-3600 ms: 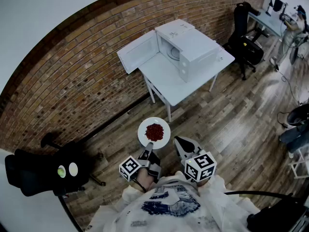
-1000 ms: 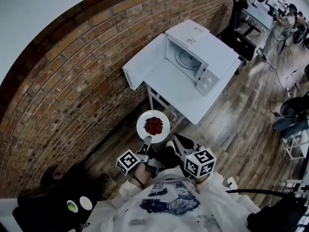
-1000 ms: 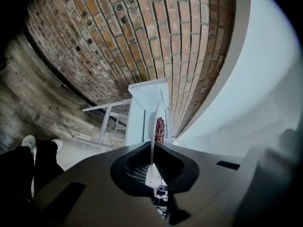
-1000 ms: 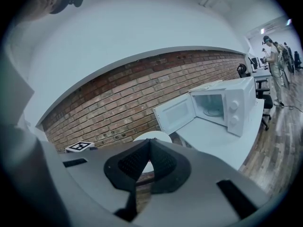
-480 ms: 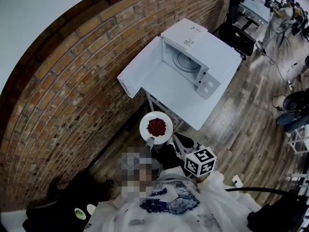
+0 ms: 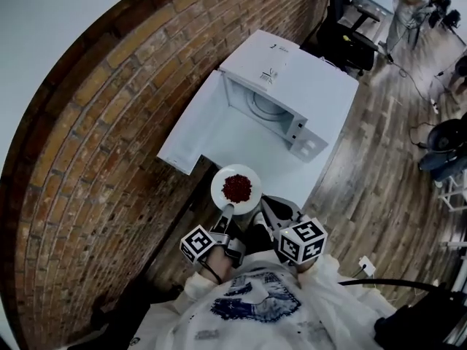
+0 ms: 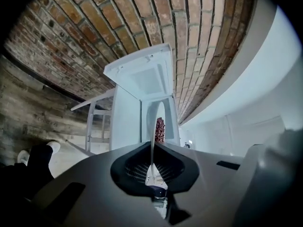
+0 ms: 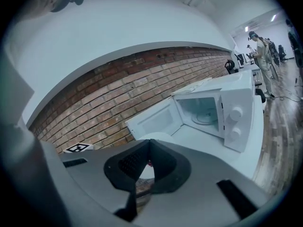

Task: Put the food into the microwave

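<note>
**Plate carried at table edge, microwave door open**

Obs.: Left gripper (image 6: pixel 228 211) is clamped on the near rim of the white plate (image 6: pixel 219 184); in the left gripper view the rim runs edge-on between the closed jaws. The plate is held in the air over the near edge of the white table (image 6: pixel 281 168), short of the microwave (image 6: pixel 292 71). The red food (image 6: pixel 236 187) sits heaped at the plate's centre. Right gripper (image 6: pixel 270 210) hangs just right of the plate, not touching it. Its jaw tips meet in the right gripper view, with nothing between them.

Door (image 6: pixel 191 133) is swung fully out to the left. The cavity is open towards the person, with the turntable (image 6: pixel 264 106) visible inside.

Step in hand (judgement): carry the plate forward into the cavity.
- Hold is at one rim only, so the far side will tend to droop. Keep the plate level and move slowly.
- Enter square to the opening, clear of the door edge on the left and the control panel on the right.
- Set down centred on the turntable, and release only once the plate's weight is resting.
- Right gripper is free to steady the far rim if the plate tips.

Count: 1 plate, 1 heap of food, 1 microwave, 1 door, 1 turntable, 2 knobs (image 8: pixel 235 112), 1 table, 2 grippers.
</note>
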